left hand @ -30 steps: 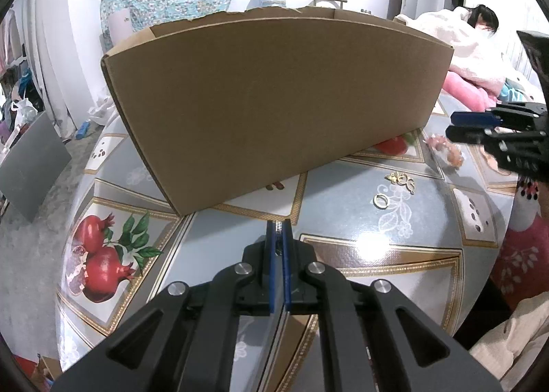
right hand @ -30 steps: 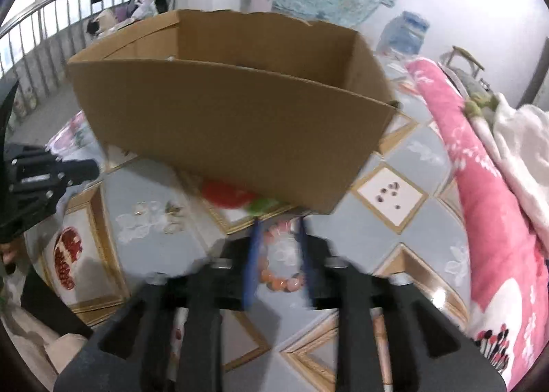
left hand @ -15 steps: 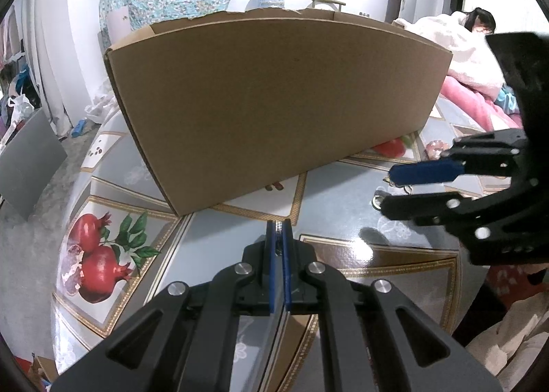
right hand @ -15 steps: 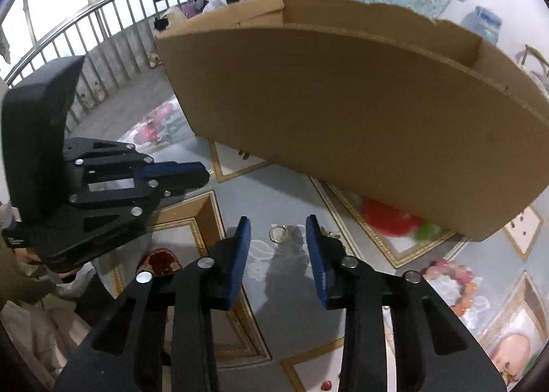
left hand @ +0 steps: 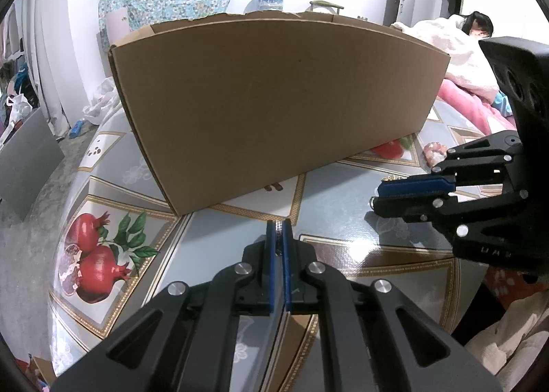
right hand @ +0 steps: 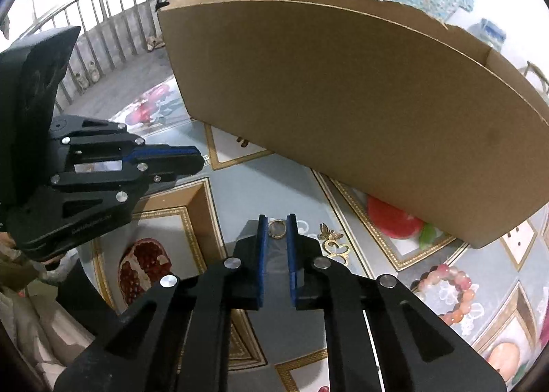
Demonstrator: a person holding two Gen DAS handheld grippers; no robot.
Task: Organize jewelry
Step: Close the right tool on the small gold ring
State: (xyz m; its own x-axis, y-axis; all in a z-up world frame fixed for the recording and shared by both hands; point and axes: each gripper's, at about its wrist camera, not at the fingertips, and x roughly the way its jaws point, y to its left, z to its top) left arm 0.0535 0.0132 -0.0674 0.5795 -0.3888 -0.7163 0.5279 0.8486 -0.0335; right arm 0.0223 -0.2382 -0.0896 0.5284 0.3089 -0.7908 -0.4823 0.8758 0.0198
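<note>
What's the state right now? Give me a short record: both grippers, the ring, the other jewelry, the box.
left gripper: fingers shut, nothing visibly held
right gripper: fingers closed on the ring, low at the table
ring: gold, between the right fingers
butterfly piece: gold, on the table just right of the ring
bracelet: pink beads, on the table farther right
box: cardboard, open top, behind the jewelry; inside hidden

We hold our black left gripper with blue pads (left hand: 278,224) tilted downward, jaws pressed together with nothing between them. Our matching black right gripper (right hand: 277,221) sits at 3 o'clock of it, tips toward 9 o'clock, also tilted downward, pads closed against a small gold ring (right hand: 277,229)
</note>
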